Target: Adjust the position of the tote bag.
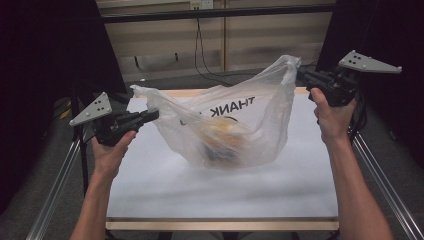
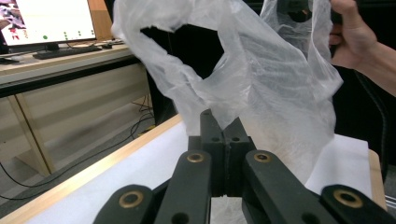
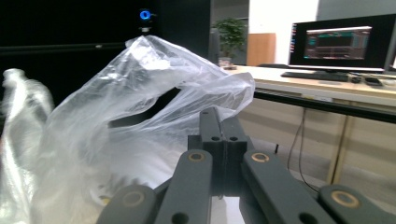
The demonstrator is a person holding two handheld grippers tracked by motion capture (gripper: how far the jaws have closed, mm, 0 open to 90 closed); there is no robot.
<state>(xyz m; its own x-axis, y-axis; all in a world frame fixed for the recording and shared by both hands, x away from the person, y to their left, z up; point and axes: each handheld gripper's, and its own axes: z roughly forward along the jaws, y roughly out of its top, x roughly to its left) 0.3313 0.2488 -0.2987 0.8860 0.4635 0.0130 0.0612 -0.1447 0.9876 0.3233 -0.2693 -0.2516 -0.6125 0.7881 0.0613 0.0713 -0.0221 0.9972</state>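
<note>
Thin translucent plastic bag (image 1: 235, 125) stretched between two grippers.
Left gripper (image 1: 150, 116) and right gripper (image 1: 301, 75) each pinch a handle, jaws clamped, above the white worktop (image 1: 165, 185).

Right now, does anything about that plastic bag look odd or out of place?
Nothing spilled or torn. The plastic bag hangs lopsided: the right gripper holds its handle higher than the left gripper does, and its "THANK" print reads mirrored from the high view.

- The thin translucent plastic bag (image 1: 225, 125) sags onto the white table top (image 1: 165, 185), strung between the left gripper (image 1: 150, 116) and right gripper (image 1: 302, 75).
- Something rounded, perhaps food (image 1: 222, 137), lies inside it.
</note>
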